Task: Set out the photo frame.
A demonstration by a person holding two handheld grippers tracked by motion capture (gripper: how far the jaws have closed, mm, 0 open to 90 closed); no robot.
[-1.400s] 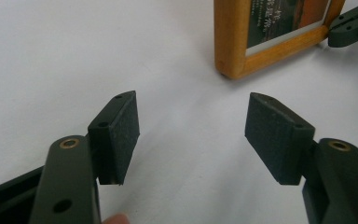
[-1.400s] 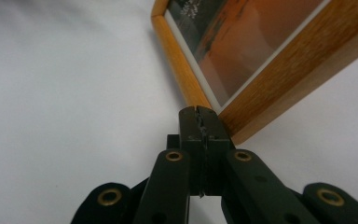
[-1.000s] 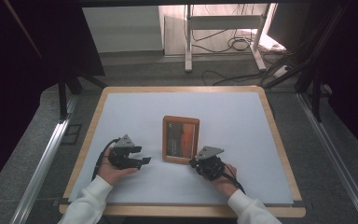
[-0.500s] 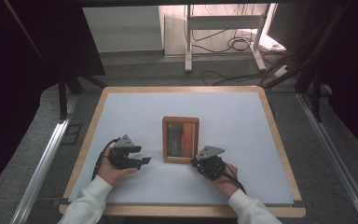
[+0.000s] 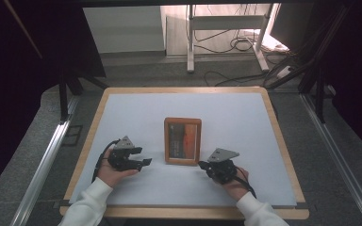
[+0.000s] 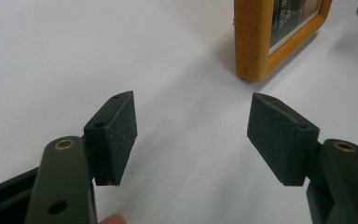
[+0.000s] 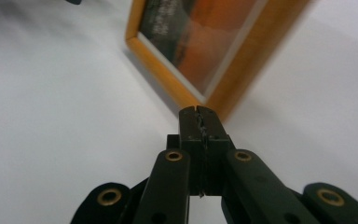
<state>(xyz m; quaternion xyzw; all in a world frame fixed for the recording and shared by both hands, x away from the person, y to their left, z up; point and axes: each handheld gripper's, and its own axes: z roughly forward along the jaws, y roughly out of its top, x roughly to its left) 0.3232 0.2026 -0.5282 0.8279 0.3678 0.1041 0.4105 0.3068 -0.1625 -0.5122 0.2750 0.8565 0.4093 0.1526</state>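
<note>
- Right claw (image 7: 199,112) is clenched on nothing, its tip at the near right corner of the frame (image 5: 182,141); whether they touch I can't tell.
- Left claw (image 6: 191,135) is released, jaws wide, just beside the frame's near left corner.
- The frame lies flat mid-counter (image 5: 245,113).
- It looks light and stiff, its glass front probably fragile and slick; take it by the wooden edges.

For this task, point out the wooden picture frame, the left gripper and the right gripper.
wooden picture frame (image 5: 168,141): high view, on its left wooden edge.
left gripper (image 6: 193,135): left gripper view, midway between its open fingers.
right gripper (image 7: 199,116): right gripper view, at the seam of its shut fingers.
</note>
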